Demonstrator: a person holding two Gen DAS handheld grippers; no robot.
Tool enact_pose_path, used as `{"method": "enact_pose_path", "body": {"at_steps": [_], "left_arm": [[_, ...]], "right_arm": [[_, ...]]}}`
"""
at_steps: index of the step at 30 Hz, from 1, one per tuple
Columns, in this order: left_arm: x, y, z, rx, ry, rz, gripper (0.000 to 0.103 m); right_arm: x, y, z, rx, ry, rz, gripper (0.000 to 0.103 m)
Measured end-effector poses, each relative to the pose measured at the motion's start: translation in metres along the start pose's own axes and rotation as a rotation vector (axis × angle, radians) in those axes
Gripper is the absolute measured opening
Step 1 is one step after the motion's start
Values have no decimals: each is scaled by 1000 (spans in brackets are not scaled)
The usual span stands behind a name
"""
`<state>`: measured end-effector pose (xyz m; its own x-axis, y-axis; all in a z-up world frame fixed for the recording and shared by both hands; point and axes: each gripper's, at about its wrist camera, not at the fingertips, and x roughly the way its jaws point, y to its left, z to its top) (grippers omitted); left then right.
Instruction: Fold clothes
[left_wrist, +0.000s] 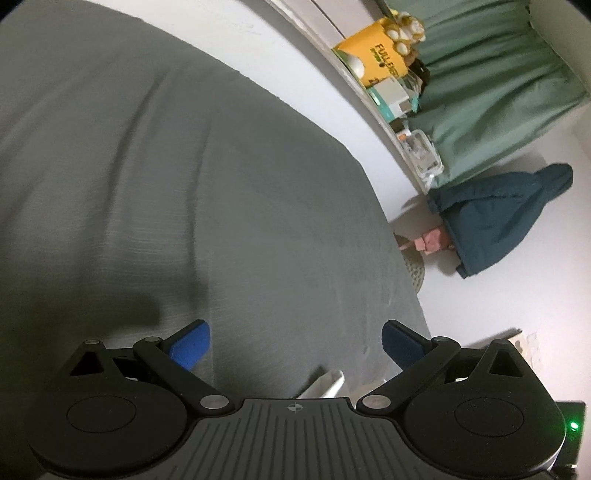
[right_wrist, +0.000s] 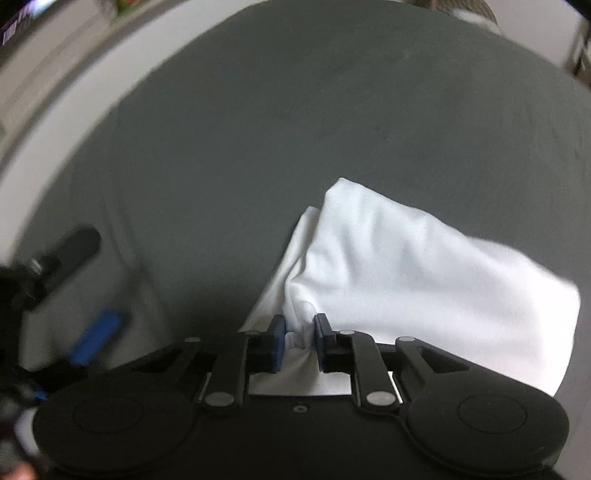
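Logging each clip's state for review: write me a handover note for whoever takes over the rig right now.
Right gripper: pinching a bunched corner of the white garment.
Left gripper: open, empty, over the grey bed cover.
Garment: lies on the cover, partly doubled over, its near corner lifted in the right pinch.
Done: looks like at least one fold.
Left: probably carry this corner across, flatten, finish folding.

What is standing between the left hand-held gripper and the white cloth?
Nothing visible. The left hand-held gripper is open over bare grey bed sheet. The white cloth is already pinched by the right hand-held gripper.
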<state>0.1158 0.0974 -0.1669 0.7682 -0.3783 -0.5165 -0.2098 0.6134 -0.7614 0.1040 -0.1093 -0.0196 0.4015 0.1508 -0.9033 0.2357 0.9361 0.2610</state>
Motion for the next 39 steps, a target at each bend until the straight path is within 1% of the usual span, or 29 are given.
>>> {"method": "enact_pose_path", "body": {"at_steps": [1, 4, 6, 7, 8, 9, 10, 11, 12, 13, 14, 17, 19, 20, 22, 23, 24, 26, 29, 32, 35, 37, 39], "left_arm": [[0, 0, 0, -4, -1, -1, 101], [0, -1, -2, -4, 1, -4, 101], [1, -1, -2, -3, 1, -4, 101], [0, -1, -3, -1, -1, -2, 101], [0, -1, -3, 0, -2, 0, 101], [-1, -1, -3, 0, -4, 3, 101], [-1, 0, -3, -4, -6, 7, 101], [-1, 1, -2, -12, -8, 9, 101], [-1, 2, -2, -19, -10, 10, 101], [-1, 3, -2, -23, -13, 13, 101], [-1, 4, -2, -27, -15, 15, 101], [0, 3, -2, -27, -13, 15, 101], [0, 1, -3, -26, -14, 15, 101], [0, 1, -3, -26, -16, 16, 101], [-1, 3, -3, -35, -22, 20, 101], [-1, 4, -3, -41, -24, 22, 101], [-1, 6, -2, -49, -25, 24, 101], [-1, 9, -2, -65, -27, 25, 101], [1, 9, -3, -66, -23, 24, 101], [2, 6, -3, -59, -21, 19, 101], [2, 5, -3, -60, -25, 17, 101], [2, 5, -3, -58, -25, 19, 101], [0, 5, -4, -54, -26, 19, 101]], "right_arm": [[-6, -4, -1, 24, -3, 31, 15], [-23, 0, -2, 34, -4, 109, 1], [-28, 5, -3, 35, -3, 140, 1], [-29, 8, -3, 23, -4, 135, 1], [-28, 14, -6, 2, -7, 112, 3], [-28, 21, -11, -24, -8, 80, 8], [-28, 28, -16, -49, -10, 47, 8], [-27, 34, -20, -87, -4, 19, 25], [-28, 40, -23, -137, 4, -8, 48], [-31, 44, -26, -183, 1, -42, 59], [-33, 47, -29, -223, -1, -72, 68], [-34, 55, -40, -311, 3, -133, 68], [-28, 55, -44, -298, 30, -137, 67], [-23, 55, -45, -283, 45, -140, 62], [-17, 48, -51, -245, 32, -160, 45], [-17, 42, -53, -220, 13, -166, 34], [-18, 34, -55, -180, -8, -153, 27], [-27, 13, -59, -72, -50, -96, 17], [-44, -19, -68, 86, -104, 48, 15], [-63, -38, -78, 161, -132, 180, 15], [-77, -37, -80, 166, -135, 239, 15], [-82, -48, -71, 149, -127, 250, 15], [-67, -39, -70, 123, -121, 242, 15]]}}
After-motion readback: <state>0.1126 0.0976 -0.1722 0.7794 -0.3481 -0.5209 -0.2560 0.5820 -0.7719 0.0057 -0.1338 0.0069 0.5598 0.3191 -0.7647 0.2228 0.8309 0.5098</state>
